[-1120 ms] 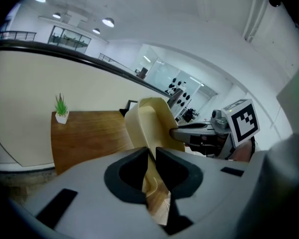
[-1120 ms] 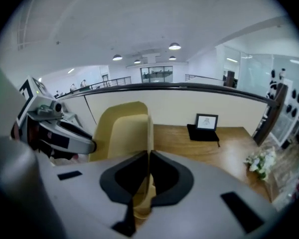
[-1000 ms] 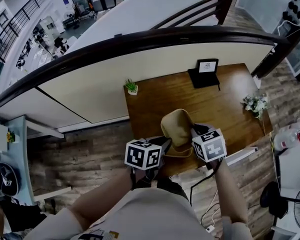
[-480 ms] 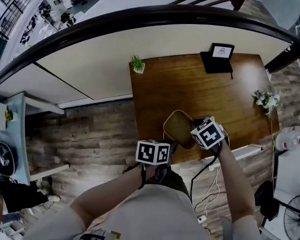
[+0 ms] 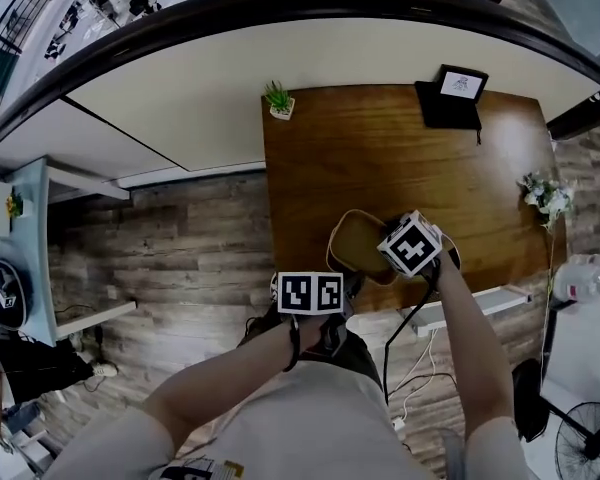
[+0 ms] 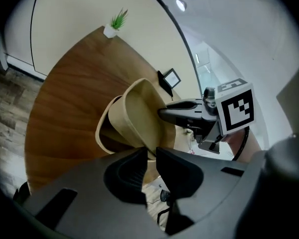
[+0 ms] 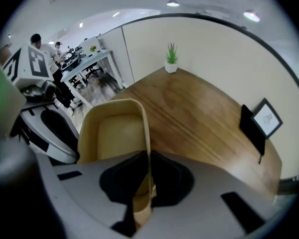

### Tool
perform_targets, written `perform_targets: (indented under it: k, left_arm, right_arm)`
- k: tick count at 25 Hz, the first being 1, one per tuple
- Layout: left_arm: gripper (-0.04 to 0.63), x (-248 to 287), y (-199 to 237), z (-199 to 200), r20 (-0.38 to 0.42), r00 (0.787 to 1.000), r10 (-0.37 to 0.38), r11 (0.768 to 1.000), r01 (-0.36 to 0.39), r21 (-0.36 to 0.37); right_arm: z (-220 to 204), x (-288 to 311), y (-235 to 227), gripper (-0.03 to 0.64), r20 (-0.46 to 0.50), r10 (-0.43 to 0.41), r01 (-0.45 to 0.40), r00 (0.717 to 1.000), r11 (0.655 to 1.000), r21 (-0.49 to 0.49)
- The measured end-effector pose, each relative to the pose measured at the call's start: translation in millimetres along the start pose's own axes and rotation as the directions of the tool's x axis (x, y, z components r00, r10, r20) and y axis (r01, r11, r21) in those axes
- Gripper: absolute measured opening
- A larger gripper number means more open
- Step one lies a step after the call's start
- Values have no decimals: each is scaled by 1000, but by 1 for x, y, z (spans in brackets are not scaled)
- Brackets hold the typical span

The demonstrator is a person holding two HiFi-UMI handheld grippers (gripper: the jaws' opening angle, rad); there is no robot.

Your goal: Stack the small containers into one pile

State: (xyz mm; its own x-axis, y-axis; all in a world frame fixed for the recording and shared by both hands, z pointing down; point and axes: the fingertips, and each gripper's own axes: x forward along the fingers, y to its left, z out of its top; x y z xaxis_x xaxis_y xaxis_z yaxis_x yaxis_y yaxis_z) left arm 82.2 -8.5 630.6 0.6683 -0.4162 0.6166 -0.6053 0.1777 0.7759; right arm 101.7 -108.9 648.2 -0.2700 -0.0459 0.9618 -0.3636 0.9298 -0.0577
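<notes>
Two tan containers (image 5: 356, 245) hang tilted over the near edge of the wooden table (image 5: 380, 148). One sits partly inside the other: the left gripper view shows the inner container (image 6: 139, 114) and the outer one's rim (image 6: 100, 133) looping round it. My left gripper (image 6: 150, 158) is shut on the near rim, while my right gripper (image 7: 148, 180) is shut on the thin side wall of a tan container (image 7: 114, 133). Seen from the head, the left gripper (image 5: 346, 282) is at the containers' near side and the right gripper (image 5: 390, 255) at their right side.
A small potted plant (image 5: 279, 99) stands at the table's far left corner. A black framed stand (image 5: 457, 93) is at the far right and white flowers (image 5: 546, 193) at the right edge. Wooden floor lies left of the table.
Both grippers have come down together with the tan containers, from above the table to low over its near edge. Both have rolled, and the containers now tilt differently.
</notes>
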Motion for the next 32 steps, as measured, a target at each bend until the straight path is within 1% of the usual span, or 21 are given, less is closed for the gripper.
perform_targets:
  k: [2, 4, 6, 8, 10, 12, 14, 18, 20, 22, 24, 28, 32]
  left_arm:
    - [57, 2, 2, -2, 1, 1000, 15, 1000, -15, -2]
    - [58, 4, 5, -6, -8, 1000, 26, 1000, -26, -1]
    - [66, 7, 6, -12, -24, 999, 35, 999, -34, 16]
    - [74, 9, 5, -19, -48, 998, 29, 999, -28, 33]
    - [116, 11, 0, -26, -71, 997, 8, 999, -5, 42]
    - [169, 12, -3, -31, -86, 996, -1, 998, 7, 66]
    - [204, 11, -2, -33, -89, 996, 10, 996, -2, 89]
    - [234, 5, 9, -30, -71, 996, 44, 997, -39, 72]
    - [246, -1, 16, -26, -59, 996, 60, 996, -56, 74]
    - [259, -11, 24, -21, -41, 996, 80, 993, -76, 88]
    - [263, -21, 35, -12, -13, 995, 101, 991, -100, 93]
    - [264, -31, 51, 12, 42, 991, 125, 989, -127, 68]
    - [264, -33, 53, 31, 67, 989, 133, 986, -139, 95]
  right_arm:
    - [5, 1, 2, 25, 6, 23, -23, 1000, 998, -51]
    - [7, 2, 7, 22, -3, 42, -42, 999, 991, -127]
    - [8, 5, 11, 17, -11, 60, -61, 998, 979, -194]
    - [7, 9, 15, 15, -22, 80, -83, 997, 967, -241]
    - [4, 12, 19, 12, -36, 86, -93, 996, 952, -291]
    - [3, 15, 21, 12, -49, 78, -90, 996, 938, -334]
    - [2, 19, 24, 12, -70, 62, -84, 996, 922, -379]
    - [0, 27, 25, 22, -101, 12, -57, 995, 888, -456]
    - [0, 27, 25, 64, -107, 5, -55, 994, 885, -462]
    - [0, 26, 24, 66, -113, -9, -45, 994, 882, -469]
    - [-2, 24, 21, 91, -119, -24, -36, 993, 881, -471]
    - [-5, 20, 18, 168, -112, 1, -48, 994, 908, -416]
    - [-6, 17, 11, 216, -80, -6, -21, 997, 943, -333]
